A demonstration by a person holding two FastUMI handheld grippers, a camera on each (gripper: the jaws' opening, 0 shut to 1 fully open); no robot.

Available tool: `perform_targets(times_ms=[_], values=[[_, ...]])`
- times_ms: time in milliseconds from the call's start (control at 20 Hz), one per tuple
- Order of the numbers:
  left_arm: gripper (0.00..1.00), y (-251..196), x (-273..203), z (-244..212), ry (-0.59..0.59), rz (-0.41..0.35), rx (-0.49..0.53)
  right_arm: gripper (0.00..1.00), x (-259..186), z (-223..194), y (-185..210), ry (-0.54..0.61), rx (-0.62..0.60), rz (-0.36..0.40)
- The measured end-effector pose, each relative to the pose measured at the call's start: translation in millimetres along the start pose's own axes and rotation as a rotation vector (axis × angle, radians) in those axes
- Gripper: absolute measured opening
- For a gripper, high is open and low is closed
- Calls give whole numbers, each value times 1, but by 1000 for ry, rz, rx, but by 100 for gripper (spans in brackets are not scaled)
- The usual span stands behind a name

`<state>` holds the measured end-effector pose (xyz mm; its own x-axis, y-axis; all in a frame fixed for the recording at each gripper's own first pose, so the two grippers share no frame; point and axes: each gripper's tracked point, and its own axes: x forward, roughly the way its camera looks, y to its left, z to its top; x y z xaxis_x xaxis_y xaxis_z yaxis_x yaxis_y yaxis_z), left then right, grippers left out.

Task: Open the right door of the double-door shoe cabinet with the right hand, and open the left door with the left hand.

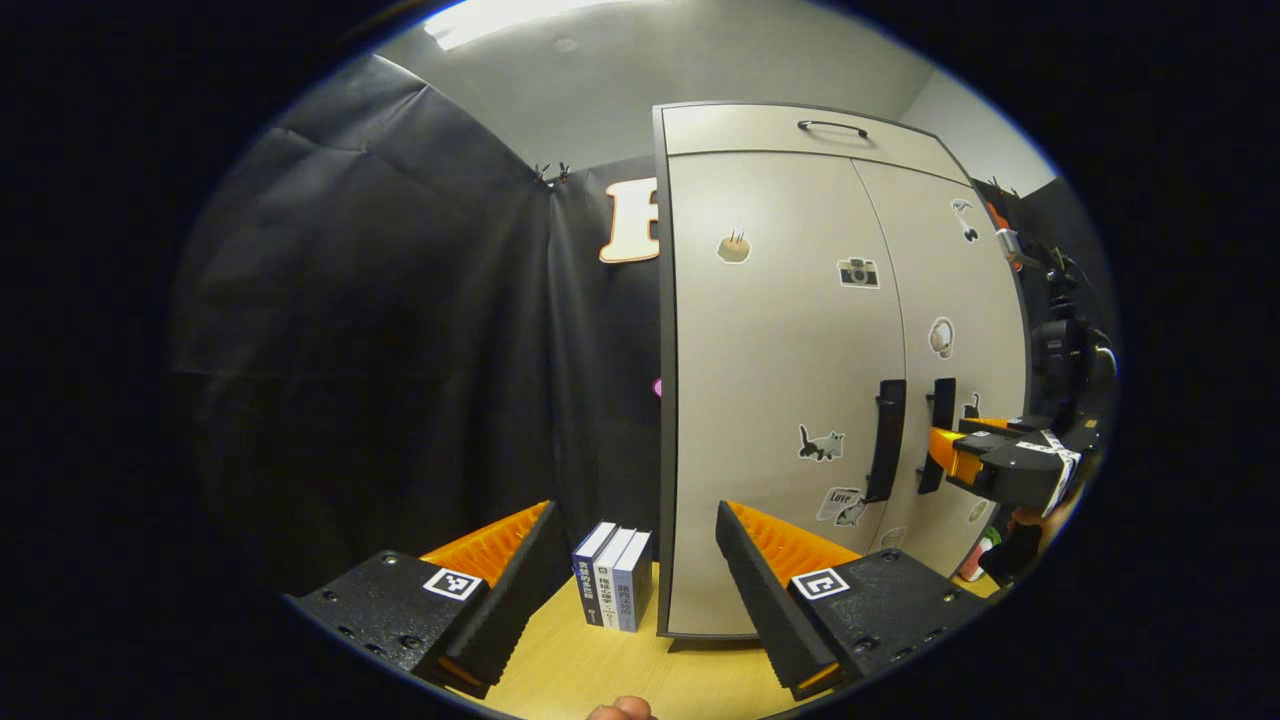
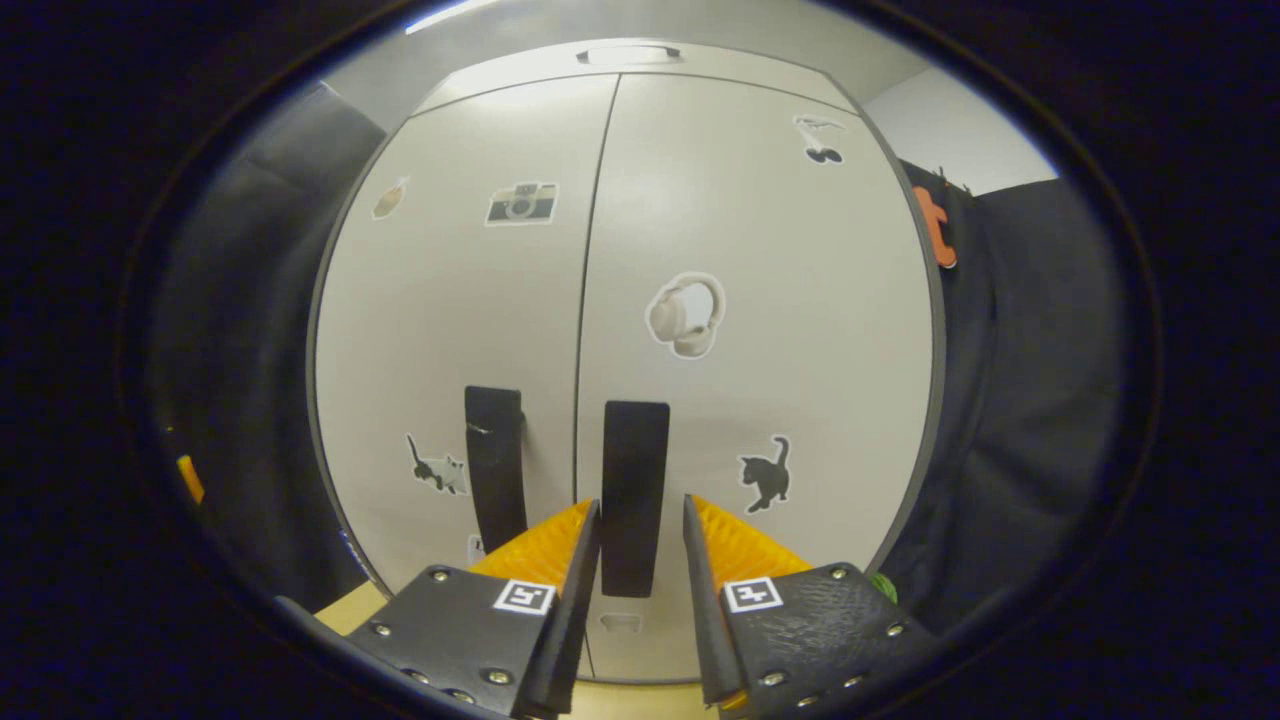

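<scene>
My right gripper (image 2: 640, 525) is reaching forward with its fingers set narrowly apart, pressing on nothing. I am holding my left gripper (image 1: 635, 545) further back, its fingers spread wide and holding nothing, my fingertip (image 1: 622, 710) showing beneath it.

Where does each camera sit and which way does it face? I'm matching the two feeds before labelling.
Left gripper view: rides the left gripper, held back and left of the shoe cabinet, facing its closed doors at an angle; own fingers open; a fingertip at the bottom edge.
Right gripper view: rides the right gripper, close, square-on; fingers straddle the right door handle, gaps showing.
Shared: cabinet, both handles, stickers; the left gripper view also catches the right gripper.
</scene>
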<state>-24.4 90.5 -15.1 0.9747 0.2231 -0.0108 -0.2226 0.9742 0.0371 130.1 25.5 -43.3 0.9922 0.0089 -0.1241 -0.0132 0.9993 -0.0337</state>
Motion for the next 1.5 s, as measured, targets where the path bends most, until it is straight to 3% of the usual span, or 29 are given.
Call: perform_targets(times_ms=[250,300,450,550,600,1000,1150,1500], values=[[96,7,3,-7,21,22,-7,47,19,-11,6,19,20,1],[94,8,3,-9,24,24,-11,31,15,-13,6,37,15,5],[94,7,5,-14,38,17,-23,31,13,-10,7,18,1,9],[97,6,3,-14,44,7,-29,26,12,-10,5,24,25,22],[97,4,2,-14,45,-1,-32,17,14,-13,6,27,34,27],[94,-15,-8,-18,58,-54,-37,17,-10,-13,2,31,52,99],[97,-20,-12,-19,61,-70,-43,17,-21,-13,-1,33,56,138],[96,-12,-24,-14,45,-54,-38,17,-39,-16,-9,42,61,202]])
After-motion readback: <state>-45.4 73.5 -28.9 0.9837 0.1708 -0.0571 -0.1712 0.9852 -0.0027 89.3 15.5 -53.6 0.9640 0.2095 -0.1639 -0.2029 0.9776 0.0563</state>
